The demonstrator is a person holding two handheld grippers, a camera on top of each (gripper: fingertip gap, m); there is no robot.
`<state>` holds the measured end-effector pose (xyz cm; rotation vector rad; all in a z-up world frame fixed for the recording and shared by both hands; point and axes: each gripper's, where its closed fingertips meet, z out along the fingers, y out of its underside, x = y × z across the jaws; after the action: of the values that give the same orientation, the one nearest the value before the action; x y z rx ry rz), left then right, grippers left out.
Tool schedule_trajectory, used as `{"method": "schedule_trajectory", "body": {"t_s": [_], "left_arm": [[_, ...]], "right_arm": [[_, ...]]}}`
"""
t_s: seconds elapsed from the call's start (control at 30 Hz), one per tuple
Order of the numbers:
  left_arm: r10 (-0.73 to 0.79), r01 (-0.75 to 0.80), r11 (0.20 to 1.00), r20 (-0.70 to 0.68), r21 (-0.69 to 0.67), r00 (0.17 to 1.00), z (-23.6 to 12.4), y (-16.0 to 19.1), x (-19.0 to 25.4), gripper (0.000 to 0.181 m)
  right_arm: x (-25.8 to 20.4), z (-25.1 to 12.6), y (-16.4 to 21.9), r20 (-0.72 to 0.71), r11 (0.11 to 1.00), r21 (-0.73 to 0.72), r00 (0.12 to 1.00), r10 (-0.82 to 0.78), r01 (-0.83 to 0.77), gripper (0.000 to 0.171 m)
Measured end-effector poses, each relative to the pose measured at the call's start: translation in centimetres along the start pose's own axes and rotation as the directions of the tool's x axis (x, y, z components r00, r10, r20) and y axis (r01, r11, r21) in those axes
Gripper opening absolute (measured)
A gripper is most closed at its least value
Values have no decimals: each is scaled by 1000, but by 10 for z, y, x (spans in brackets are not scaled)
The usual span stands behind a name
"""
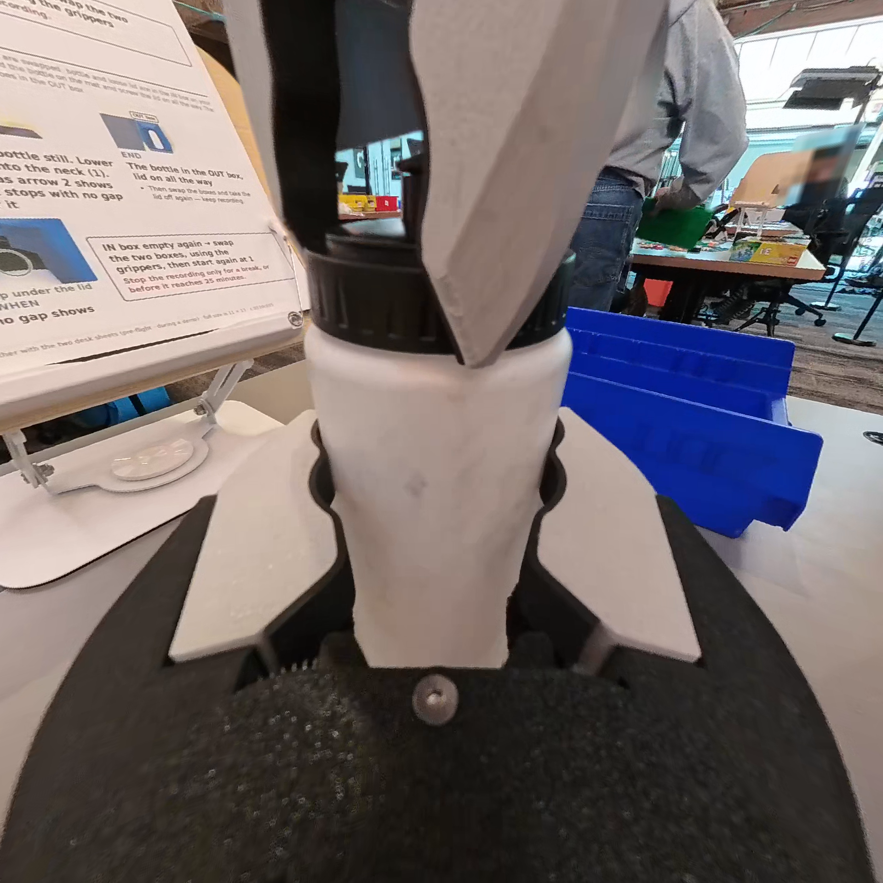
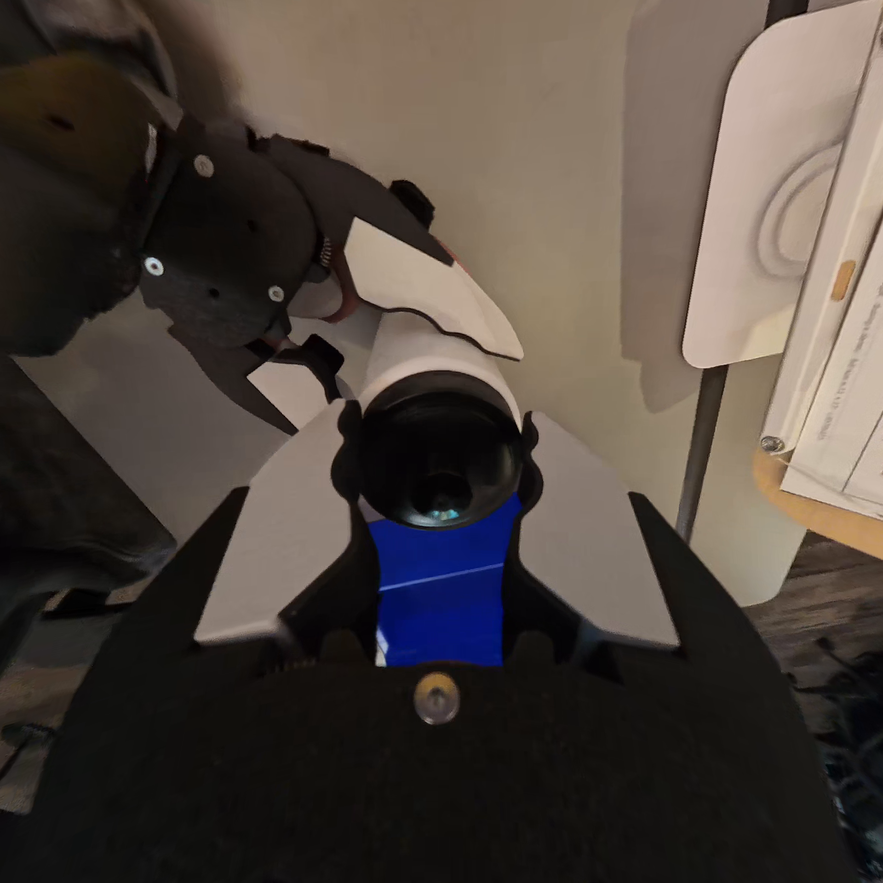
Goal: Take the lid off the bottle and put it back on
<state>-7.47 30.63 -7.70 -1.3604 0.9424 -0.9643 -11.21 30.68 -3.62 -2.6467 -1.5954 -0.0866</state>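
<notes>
Table [image 1: 831,478]: a pale top is seen, on which a white stand base and a blue bin are set.
Instruction sheet [image 1: 119,200]: a printed page is propped on a tilted stand at the left, behind the bottle.
Blue bin [image 1: 688,430]: it is placed to the right of the bottle, just beside it; in the right wrist view its blue [image 2: 439,587] is seen below the lid.
Left gripper [image 1: 435,478]: its two white fingers are closed against the sides of the bottle body, which is clamped between them; in the right wrist view the same gripper [image 2: 406,344] is seen reaching in from the left.
Bottle [image 1: 430,454]: a white bottle is held upright between the left fingers, lid on top.
Right gripper [image 2: 437,458]: it is brought down from above, and the lid is gripped between its fingers.
Lid [image 1: 377,310]: a black ribbed cap is seated on the bottle neck; its top [image 2: 437,458] is seen from above.
</notes>
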Motion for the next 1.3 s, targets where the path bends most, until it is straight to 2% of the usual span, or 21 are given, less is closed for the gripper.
{"method": "schedule_trajectory", "body": {"t_s": [0.17, 0.27, 0.37, 0.47, 0.6, 0.77, 1.3], "left_arm": [[0, 0, 1000, 3, 14, 1000, 1, 0, 0, 86], [-2, 2, 1000, 6, 13, 1000, 0, 0, 0, 86], [-3, 2, 1000, 31, 11, 1000, 0, 0, -1, 86], [0, -1, 1000, 85, 6, 996, -1, 0, -3, 86], [-1, 1, 1000, 116, 3, 993, -2, 0, -3, 86], [-1, 1, 1000, 106, -1, 994, -3, 0, -2, 86], [11, -9, 1000, 94, -28, 996, 0, 2, -4, 86]], "right_arm": [[1, 0, 0, 24, 999, 9, 999, 37, -38, 64], [-3, -9, 0, 47, 995, 59, 995, 84, -86, 80], [-5, -11, 7, 39, 969, 63, 970, 238, -240, 92], [3, -6, 21, -59, 924, 48, 922, 382, -379, 81], [-6, 0, 19, 4, 856, 83, 859, 513, -511, 71], [-9, 0, 19, -15, 850, 73, 851, 524, -522, 71], [-3, 0, 23, 8, 930, 58, 932, 362, -362, 70]]}}
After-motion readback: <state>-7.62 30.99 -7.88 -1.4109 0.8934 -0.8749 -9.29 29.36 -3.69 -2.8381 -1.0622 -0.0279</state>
